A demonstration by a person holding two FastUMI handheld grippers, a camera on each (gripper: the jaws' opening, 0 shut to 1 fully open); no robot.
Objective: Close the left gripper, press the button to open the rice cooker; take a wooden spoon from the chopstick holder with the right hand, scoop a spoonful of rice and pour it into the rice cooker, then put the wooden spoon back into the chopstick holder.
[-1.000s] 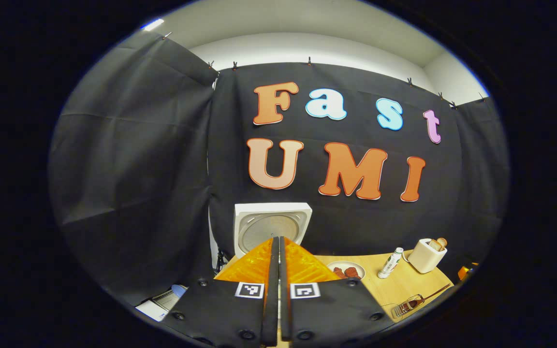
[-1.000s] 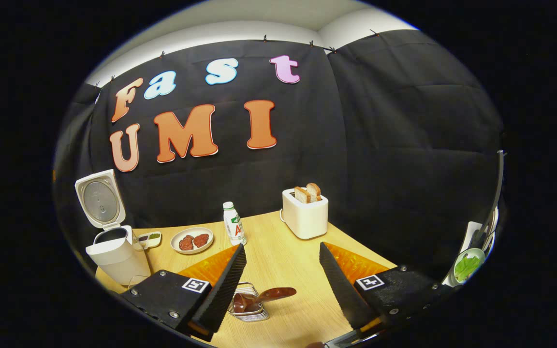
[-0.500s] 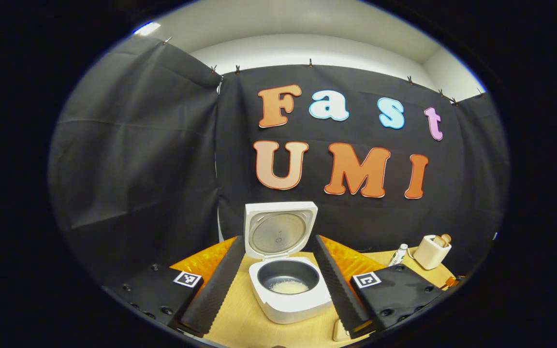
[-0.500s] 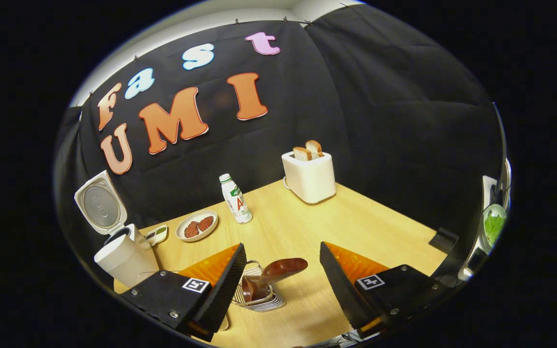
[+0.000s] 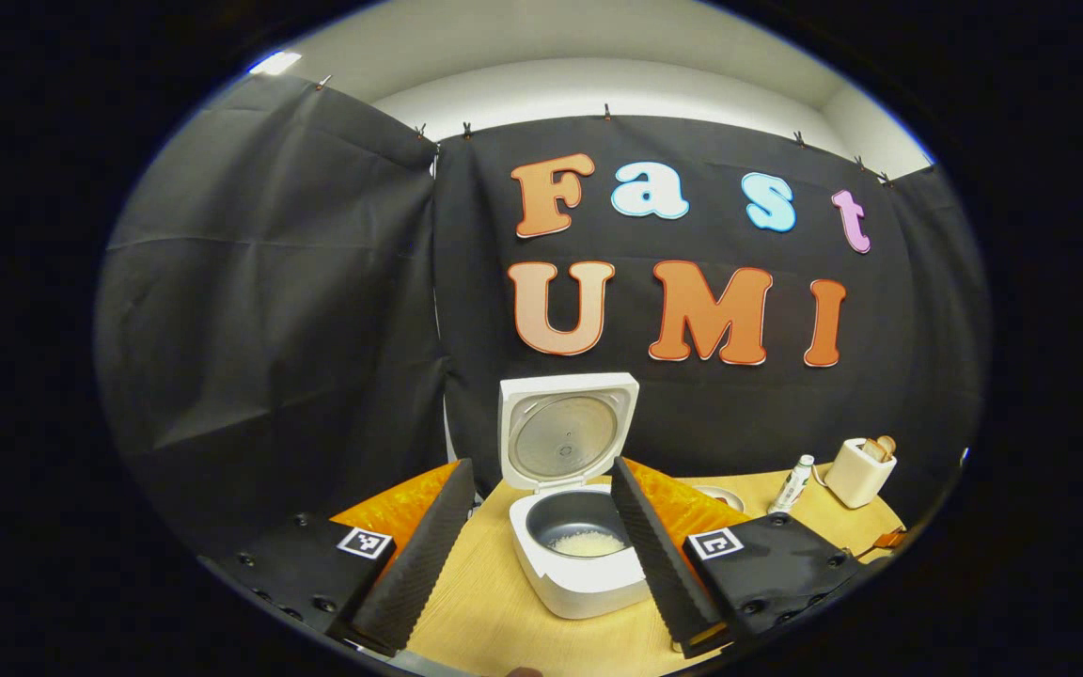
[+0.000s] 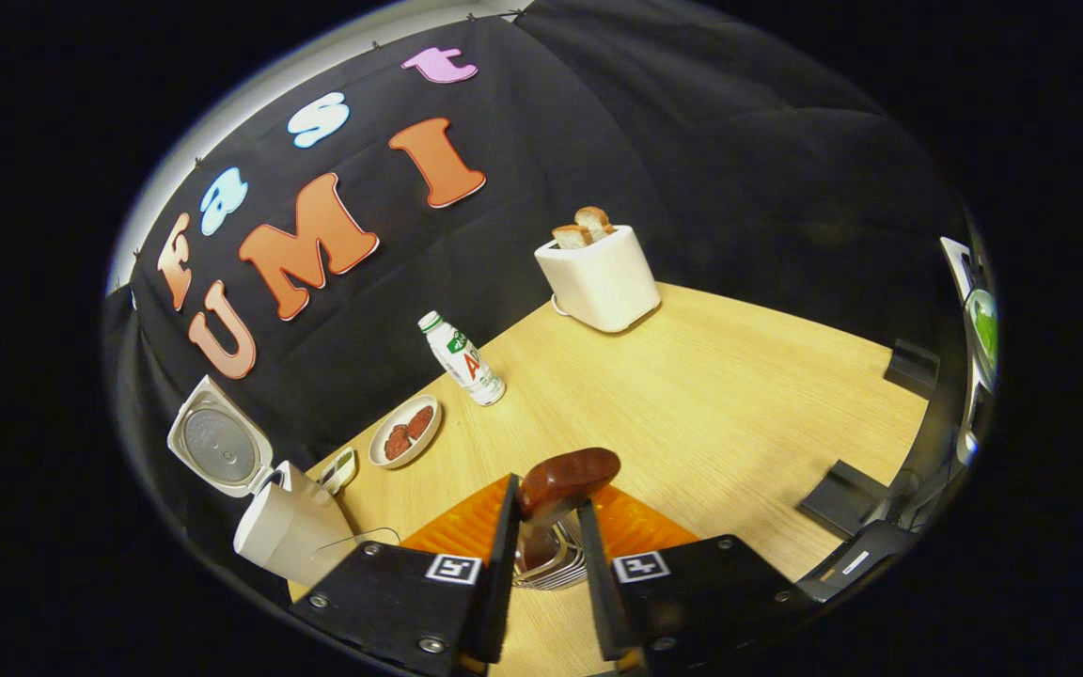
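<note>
In the left gripper view the left gripper [image 5: 541, 550] hangs with its jaws spread wide and nothing between them, framing the rice cooker [image 5: 582, 564] that stands on the wooden table [image 5: 485, 611]. The cooker's lid [image 5: 567, 431] is swung up and stands upright behind the body, and a shallow layer of white rice [image 5: 587, 543] lies in the bottom of the dark inner pot. Farther along the table on the right stand a small bottle [image 5: 794, 483] and a toaster [image 5: 861, 472] with bread in its slots. In the right gripper view the right gripper [image 6: 546, 545] is brought in narrow on either side of the wooden spoon [image 6: 562, 478], whose brown rounded end rises above the fingertips (the stem runs down between them into the wire chopstick holder [image 6: 551, 562]). The fingers sit just beside the spoon, but whether both actually press on it is hard to judge at this angle, so the grip cannot be told for certain. The holder stands on the table close under the gripper. Away to the left the rice cooker [image 6: 292, 531] shows again with its lid raised, and between it and the bottle [image 6: 463, 359] lies a plate [image 6: 405, 434] with reddish pieces on it. The toaster [image 6: 598, 277] sits near the far edge by the black cloth wall.
</note>
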